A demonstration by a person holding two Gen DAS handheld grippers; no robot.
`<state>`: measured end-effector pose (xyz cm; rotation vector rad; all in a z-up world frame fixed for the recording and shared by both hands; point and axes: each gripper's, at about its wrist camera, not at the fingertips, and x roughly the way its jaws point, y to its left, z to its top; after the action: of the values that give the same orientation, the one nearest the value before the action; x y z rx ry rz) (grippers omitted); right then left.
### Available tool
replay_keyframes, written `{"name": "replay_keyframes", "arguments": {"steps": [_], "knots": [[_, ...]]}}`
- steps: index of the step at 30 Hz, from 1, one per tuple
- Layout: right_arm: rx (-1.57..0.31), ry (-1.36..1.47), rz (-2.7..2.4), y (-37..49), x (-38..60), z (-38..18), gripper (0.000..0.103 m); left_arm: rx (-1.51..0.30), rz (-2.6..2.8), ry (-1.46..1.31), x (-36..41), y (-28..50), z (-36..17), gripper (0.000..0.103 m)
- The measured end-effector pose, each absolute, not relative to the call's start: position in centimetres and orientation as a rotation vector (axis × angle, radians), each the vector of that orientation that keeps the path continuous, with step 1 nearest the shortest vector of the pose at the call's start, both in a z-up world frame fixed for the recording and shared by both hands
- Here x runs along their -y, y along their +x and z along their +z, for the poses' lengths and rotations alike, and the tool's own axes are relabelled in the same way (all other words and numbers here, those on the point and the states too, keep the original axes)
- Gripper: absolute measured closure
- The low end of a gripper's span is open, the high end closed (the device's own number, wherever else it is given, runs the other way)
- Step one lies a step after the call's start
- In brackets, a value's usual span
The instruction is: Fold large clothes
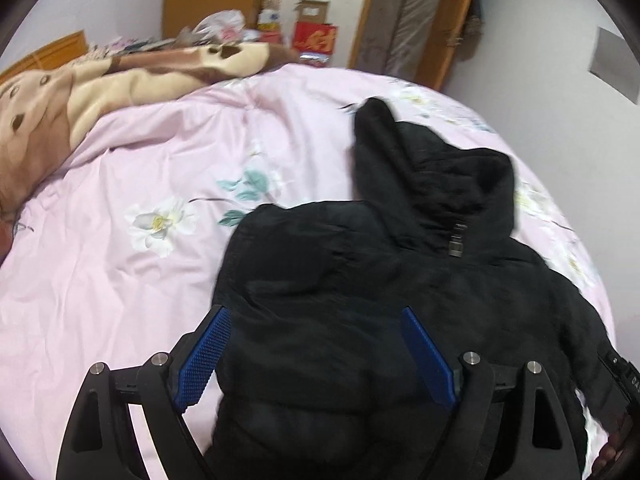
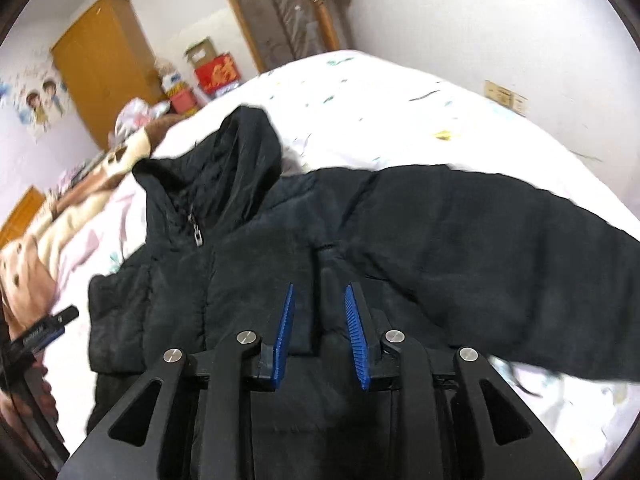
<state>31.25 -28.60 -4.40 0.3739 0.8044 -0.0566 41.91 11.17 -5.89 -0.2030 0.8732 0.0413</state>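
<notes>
- Black jacket (image 1: 400, 300) flat on bed (image 1: 120, 280), one sleeve (image 2: 500, 248) still out; folding looks early.
- Left gripper (image 1: 316, 352) jaws spread wide, right gripper (image 2: 320, 332) partly spread; neither pinching.

Red box (image 1: 314, 38) with blurred gold characters, nothing legible

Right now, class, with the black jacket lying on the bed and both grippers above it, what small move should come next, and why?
Probably bring the right gripper over to the outstretched sleeve and grip it, to fold it across the jacket. That sleeve lies spread sideways on the bed, and the left gripper is open and empty.
</notes>
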Motion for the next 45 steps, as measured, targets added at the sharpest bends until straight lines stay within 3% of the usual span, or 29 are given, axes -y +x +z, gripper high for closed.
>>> {"name": "replay_keyframes", "arguments": {"steps": [3, 9, 13, 15, 21, 24, 37, 38, 40, 42, 45], "knots": [[-0.787, 0.412, -0.117, 28.2, 31.0, -3.7, 0.059, -0.854, -0.037, -0.209, -9.2, 39.9, -4.3, 0.016], [-0.774, 0.41, -0.3, 22.6, 36.7, -3.2, 0.059, -0.841, -0.166, -0.181, -3.6, 37.3, -2.6, 0.016], [-0.771, 0.391, -0.424, 19.5, 40.0, -3.1, 0.055, -0.87, -0.219, -0.177, 0.0, 36.6, -3.3, 0.016], [-0.762, 0.381, -0.504, 17.7, 41.5, -3.3, 0.046, -0.885, -0.259, -0.162, 2.0, 36.3, -3.8, 0.016], [-0.784, 0.45, -0.709, 14.2, 46.7, -5.6, 0.044, -0.929, -0.345, -0.131, 7.3, 36.5, -5.5, 0.016], [-0.779, 0.468, -0.772, 13.0, 48.5, -6.0, 0.034, -0.932, -0.373, -0.123, 9.0, 36.5, -5.8, 0.016], [-0.82, 0.624, -0.785, 13.1, 52.9, -8.7, 0.031, -1.01, -0.407, -0.086, 11.5, 36.7, -8.8, 0.016], [-0.821, 0.632, -0.78, 13.1, 52.9, -8.8, 0.032, -1.012, -0.41, -0.089, 11.5, 36.7, -8.9, 0.016], [-0.805, 0.602, -0.796, 13.0, 52.6, -8.5, 0.046, -1.018, -0.411, -0.09, 11.4, 36.7, -9.1, 0.016], [-0.801, 0.586, -0.792, 13.1, 52.3, -8.2, 0.073, -1.02, -0.41, -0.093, 11.2, 36.8, -9.3, 0.016], [-0.783, 0.574, -0.784, 13.1, 52.3, -7.7, 0.085, -1.023, -0.404, -0.102, 10.8, 36.8, -9.4, 0.016]]}}
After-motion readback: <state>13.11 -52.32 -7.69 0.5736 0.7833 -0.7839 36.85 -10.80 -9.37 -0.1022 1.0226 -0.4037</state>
